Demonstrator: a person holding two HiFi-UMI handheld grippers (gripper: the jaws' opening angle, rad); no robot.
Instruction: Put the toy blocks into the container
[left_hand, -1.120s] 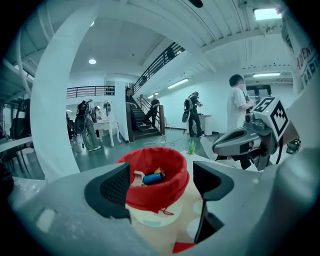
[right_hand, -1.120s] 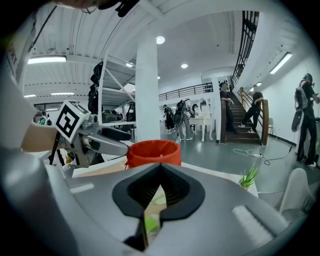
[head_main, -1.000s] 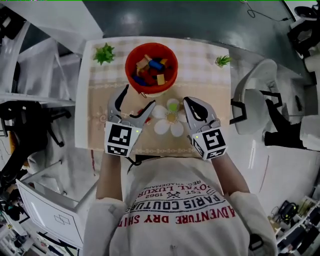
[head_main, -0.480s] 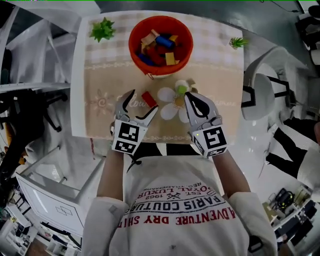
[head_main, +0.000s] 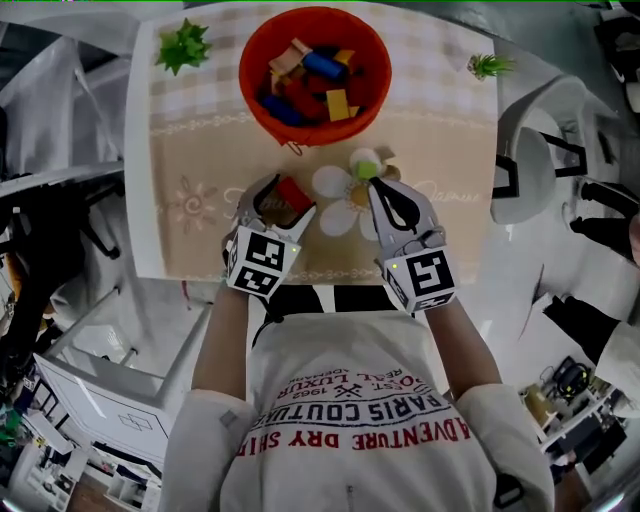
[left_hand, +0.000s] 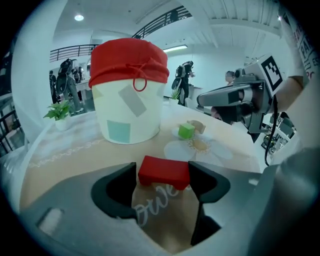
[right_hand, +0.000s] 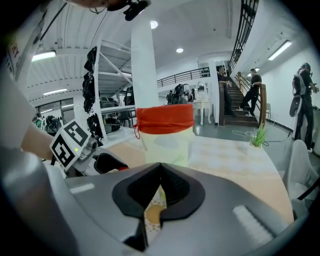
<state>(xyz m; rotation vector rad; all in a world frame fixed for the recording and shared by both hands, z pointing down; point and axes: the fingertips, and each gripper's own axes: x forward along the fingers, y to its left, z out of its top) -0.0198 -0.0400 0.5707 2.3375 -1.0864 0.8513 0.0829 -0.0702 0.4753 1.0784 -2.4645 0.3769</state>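
Observation:
A red block (head_main: 293, 193) lies on the beige mat, and my left gripper (head_main: 284, 202) has it between its jaws. In the left gripper view the red block (left_hand: 164, 171) spans the gap, both pads touching its ends; these jaws have just been closing. The orange-rimmed container (head_main: 315, 70) behind it holds several blocks. A green block (head_main: 366, 170) and a beige block (head_main: 386, 172) rest on the printed flower. Just in front of them my right gripper (head_main: 380, 192) is shut and empty, its jaws meeting in the right gripper view (right_hand: 159, 167).
Small green plants stand at the table's far left corner (head_main: 182, 45) and far right corner (head_main: 487, 66). The mat (head_main: 195, 205) reaches close to the table's near edge. A white chair (head_main: 540, 150) is to the right, a white drawer unit (head_main: 100, 400) at lower left.
Both grippers came down to the mat. The left gripper moved forward around the red block and its jaws narrowed onto it. The right gripper stayed shut.

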